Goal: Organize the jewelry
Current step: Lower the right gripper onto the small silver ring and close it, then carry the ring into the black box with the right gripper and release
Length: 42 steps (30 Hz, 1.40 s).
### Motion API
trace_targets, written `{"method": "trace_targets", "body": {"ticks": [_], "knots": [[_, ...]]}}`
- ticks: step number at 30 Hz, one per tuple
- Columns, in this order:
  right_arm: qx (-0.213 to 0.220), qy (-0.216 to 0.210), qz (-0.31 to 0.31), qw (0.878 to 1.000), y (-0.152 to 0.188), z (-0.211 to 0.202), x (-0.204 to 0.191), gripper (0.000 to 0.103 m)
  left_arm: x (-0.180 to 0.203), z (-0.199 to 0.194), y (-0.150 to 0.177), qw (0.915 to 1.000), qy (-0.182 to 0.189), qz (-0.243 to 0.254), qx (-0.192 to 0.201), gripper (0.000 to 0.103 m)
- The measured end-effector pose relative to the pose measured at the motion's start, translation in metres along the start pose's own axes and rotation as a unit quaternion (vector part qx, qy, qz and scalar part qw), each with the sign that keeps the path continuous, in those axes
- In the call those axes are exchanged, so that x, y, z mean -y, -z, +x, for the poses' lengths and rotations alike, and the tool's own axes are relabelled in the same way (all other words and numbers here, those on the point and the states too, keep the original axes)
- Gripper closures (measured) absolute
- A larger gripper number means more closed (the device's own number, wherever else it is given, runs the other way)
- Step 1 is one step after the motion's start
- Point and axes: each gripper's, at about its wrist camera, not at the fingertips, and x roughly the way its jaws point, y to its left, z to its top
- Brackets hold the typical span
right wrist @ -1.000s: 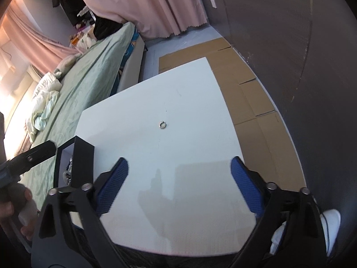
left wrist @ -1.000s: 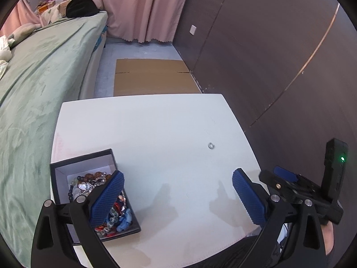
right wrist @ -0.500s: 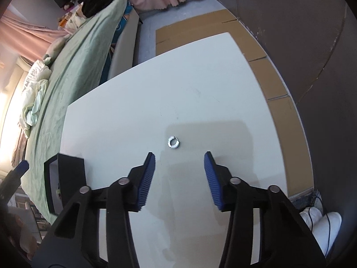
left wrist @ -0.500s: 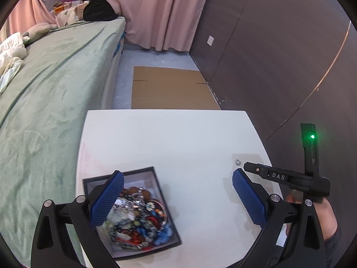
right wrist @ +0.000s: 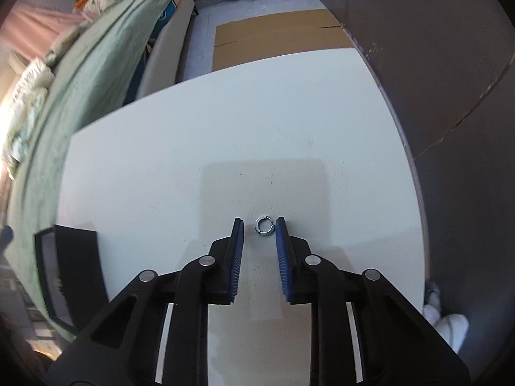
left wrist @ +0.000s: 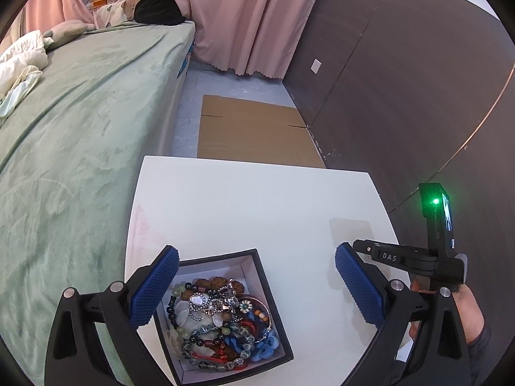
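Note:
A small silver ring (right wrist: 264, 226) lies on the white table (right wrist: 225, 135). My right gripper (right wrist: 259, 228) is low over the table, its blue pads narrowed on either side of the ring with small gaps, not touching it. A black box with a white lining (left wrist: 257, 267) holds a heap of bead bracelets and necklaces (left wrist: 219, 325). My left gripper (left wrist: 254, 273) is wide open above the box, empty. The box's dark side shows at the left of the right wrist view (right wrist: 77, 263). The right gripper's body shows in the left wrist view (left wrist: 418, 257).
A bed with a green cover (left wrist: 80, 112) runs along the table's left side. A flat cardboard sheet (left wrist: 254, 132) lies on the floor beyond the table. A dark wall (left wrist: 402, 96) stands to the right. Pink curtains (left wrist: 241, 16) hang at the back.
My right gripper has dropped to the table and narrowed its fingers around the ring. My left gripper has pulled back and risen, so the box now lies between its open fingers.

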Motion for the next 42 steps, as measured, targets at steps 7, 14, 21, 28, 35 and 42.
{"method": "trace_targets", "body": {"ticks": [7,14,21,28,35,42], "knots": [[0.005,0.067,-0.040,0.997,0.005,0.004,-0.018,0.090,-0.003,-0.004,0.002,1.0000,0.002,-0.006,0.001,0.009],[0.011,0.033,-0.027,0.999,0.013,-0.004,-0.015,0.090,-0.010,-0.019,0.007,0.9999,-0.007,-0.009,0.011,0.009],[0.044,-0.010,-0.050,0.998,0.027,-0.045,-0.041,0.090,-0.027,-0.033,0.014,0.9993,-0.019,-0.028,0.017,0.009],[0.073,-0.057,-0.086,0.992,0.036,-0.082,-0.087,0.090,-0.039,-0.053,0.023,0.9986,-0.029,-0.035,0.027,0.009],[0.082,-0.110,-0.118,0.984,0.043,-0.103,-0.131,0.090,-0.056,-0.071,0.028,0.9977,-0.036,-0.046,0.034,0.009],[0.071,-0.132,-0.141,0.979,0.046,-0.100,-0.174,0.090,-0.075,-0.093,0.033,0.9967,-0.041,-0.053,0.045,0.009]]}}
